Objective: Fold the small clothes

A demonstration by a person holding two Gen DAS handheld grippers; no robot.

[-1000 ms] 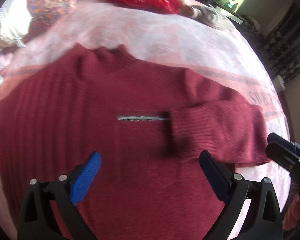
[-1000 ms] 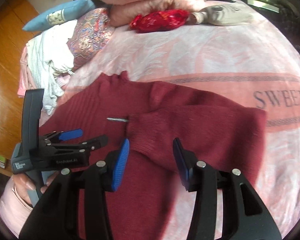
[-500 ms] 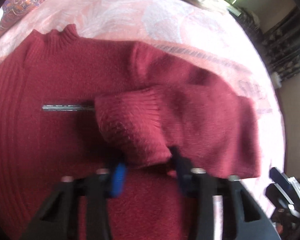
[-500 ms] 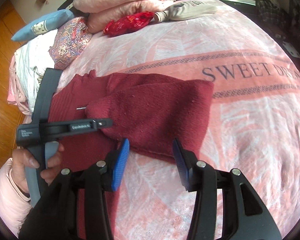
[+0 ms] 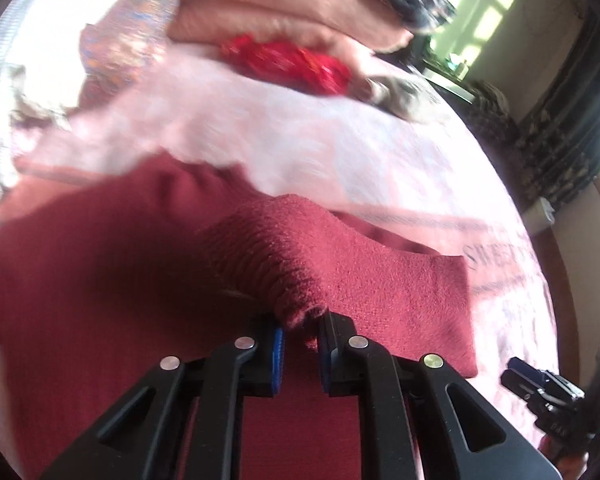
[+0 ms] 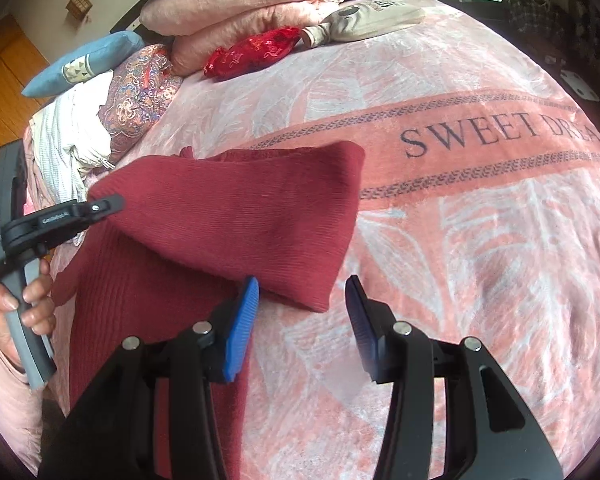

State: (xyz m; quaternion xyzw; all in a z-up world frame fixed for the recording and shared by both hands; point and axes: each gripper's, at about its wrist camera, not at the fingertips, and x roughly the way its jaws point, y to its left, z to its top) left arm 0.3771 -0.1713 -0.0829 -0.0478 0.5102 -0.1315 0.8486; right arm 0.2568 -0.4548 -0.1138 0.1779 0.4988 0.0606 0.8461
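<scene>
Through my left wrist camera, my left claw (image 5: 300, 338) pinches the ribbed cuff (image 5: 260, 268) of the dark red sweater (image 5: 100, 280), holding the sleeve lifted above the body of the garment on the pink bed blanket (image 5: 320, 148).

Through my right wrist camera, my right claw (image 6: 302, 320) gapes wide, holding nothing, just beside the sweater's folded sleeve (image 6: 240, 220). A red pouch (image 6: 252, 54) lies well apart.

Home bedroom, blanket-covered bed (image 6: 480, 240), stacked pillows (image 6: 240, 4), wooden floor (image 6: 4, 60)
</scene>
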